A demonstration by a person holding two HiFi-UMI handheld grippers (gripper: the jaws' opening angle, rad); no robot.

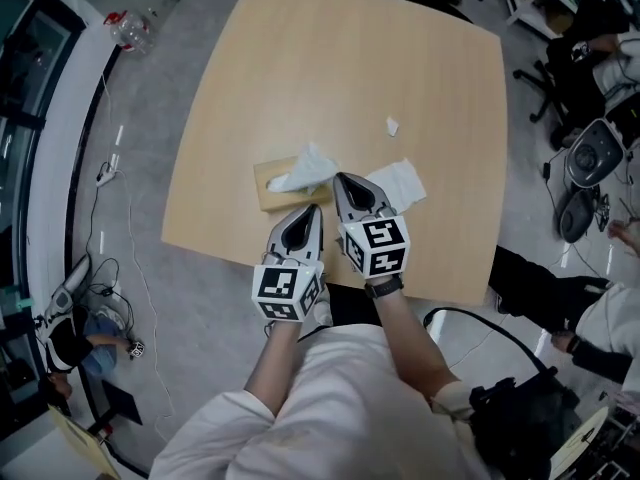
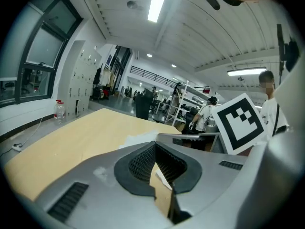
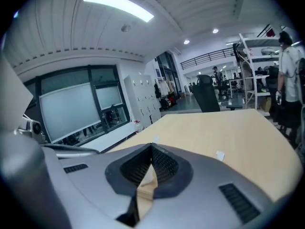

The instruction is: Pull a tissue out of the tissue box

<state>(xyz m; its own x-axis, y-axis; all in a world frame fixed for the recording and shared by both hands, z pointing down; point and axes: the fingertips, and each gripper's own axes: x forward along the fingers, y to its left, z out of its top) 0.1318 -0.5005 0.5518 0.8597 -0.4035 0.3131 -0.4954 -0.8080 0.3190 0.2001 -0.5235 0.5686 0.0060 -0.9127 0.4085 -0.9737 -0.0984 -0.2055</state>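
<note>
Head view | tissue (image 1: 306, 172) is sticking partly out of tissue box (image 1: 268, 182) | right gripper (image 1: 339, 178) is pinching it tight | left gripper (image 1: 313, 209) is hovering pressed together at box's near side | pulling tissue free is coming next.

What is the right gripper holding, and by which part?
The tissue, pinched at its raised right end by the shut right gripper.
</note>
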